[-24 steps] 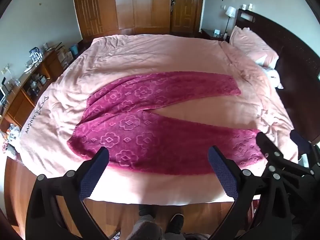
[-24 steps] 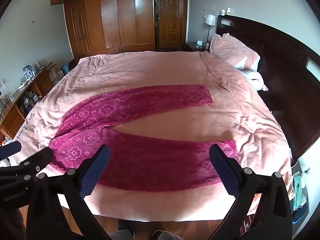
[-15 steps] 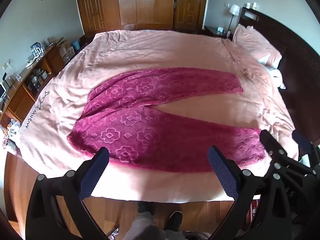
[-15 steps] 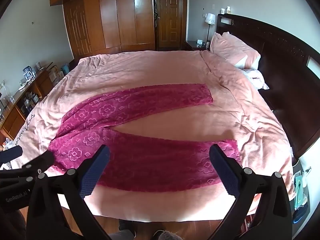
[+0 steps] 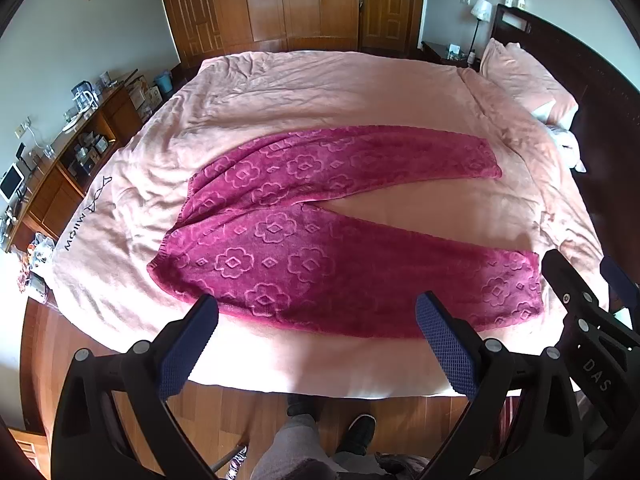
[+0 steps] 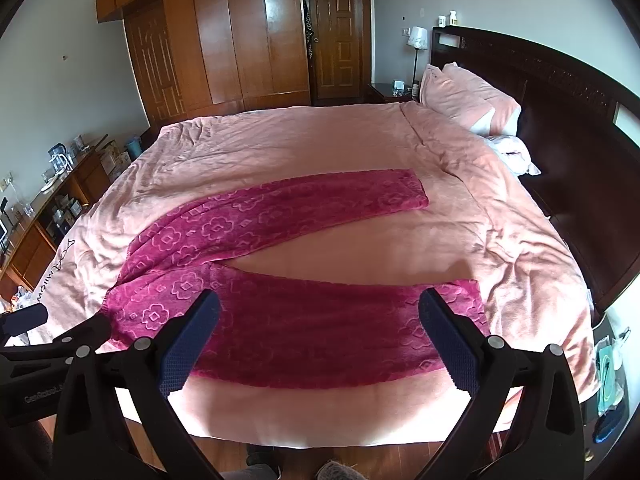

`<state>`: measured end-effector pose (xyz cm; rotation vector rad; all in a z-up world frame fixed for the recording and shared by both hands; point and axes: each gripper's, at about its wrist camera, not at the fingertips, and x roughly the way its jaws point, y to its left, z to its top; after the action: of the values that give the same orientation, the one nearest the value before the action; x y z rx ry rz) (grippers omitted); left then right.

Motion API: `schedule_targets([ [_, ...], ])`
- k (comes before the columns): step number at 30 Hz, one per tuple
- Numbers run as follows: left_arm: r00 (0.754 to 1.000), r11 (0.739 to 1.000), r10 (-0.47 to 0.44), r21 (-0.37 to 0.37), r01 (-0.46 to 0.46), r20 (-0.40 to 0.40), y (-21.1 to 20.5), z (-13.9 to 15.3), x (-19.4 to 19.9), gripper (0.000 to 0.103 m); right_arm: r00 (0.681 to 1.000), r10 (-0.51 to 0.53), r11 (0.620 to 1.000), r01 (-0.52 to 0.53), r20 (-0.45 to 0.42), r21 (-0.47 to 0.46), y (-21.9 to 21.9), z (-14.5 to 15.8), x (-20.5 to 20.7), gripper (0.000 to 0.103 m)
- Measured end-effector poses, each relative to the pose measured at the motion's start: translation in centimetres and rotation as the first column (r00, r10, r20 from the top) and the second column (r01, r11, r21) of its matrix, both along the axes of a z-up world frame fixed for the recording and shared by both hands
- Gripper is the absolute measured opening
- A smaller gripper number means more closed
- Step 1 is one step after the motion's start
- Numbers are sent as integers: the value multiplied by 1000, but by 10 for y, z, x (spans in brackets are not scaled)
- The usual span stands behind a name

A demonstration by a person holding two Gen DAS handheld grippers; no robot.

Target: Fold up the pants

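Pink bed (image 5: 320, 92) (wooden wardrobe (image 5: 280, 0) behind) bears pants (image 5: 320, 264).

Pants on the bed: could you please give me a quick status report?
Left gripper open, empty. Right gripper open, empty, both above near bed edge. Magenta pants flat on pink bedspread, legs splayed, unfolded. Nothing in the way.

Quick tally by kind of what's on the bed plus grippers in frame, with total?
Magenta pants: 1, spread flat with legs apart
Pink pillows: 2, stacked by the headboard
White cloth bundle: 1, beside the pillows
Grippers: 2, left gripper and right gripper, both open and empty
Total: 6
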<state>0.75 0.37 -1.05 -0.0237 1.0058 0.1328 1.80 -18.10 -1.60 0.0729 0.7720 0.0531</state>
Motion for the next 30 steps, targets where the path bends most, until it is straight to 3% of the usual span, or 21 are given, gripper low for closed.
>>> schedule_targets([
  [30, 1000, 1000, 5, -7, -6, -16, -13, -4, -7, 98, 1000, 19, 1000, -19, -3, 5, -5, 2, -12, 100],
])
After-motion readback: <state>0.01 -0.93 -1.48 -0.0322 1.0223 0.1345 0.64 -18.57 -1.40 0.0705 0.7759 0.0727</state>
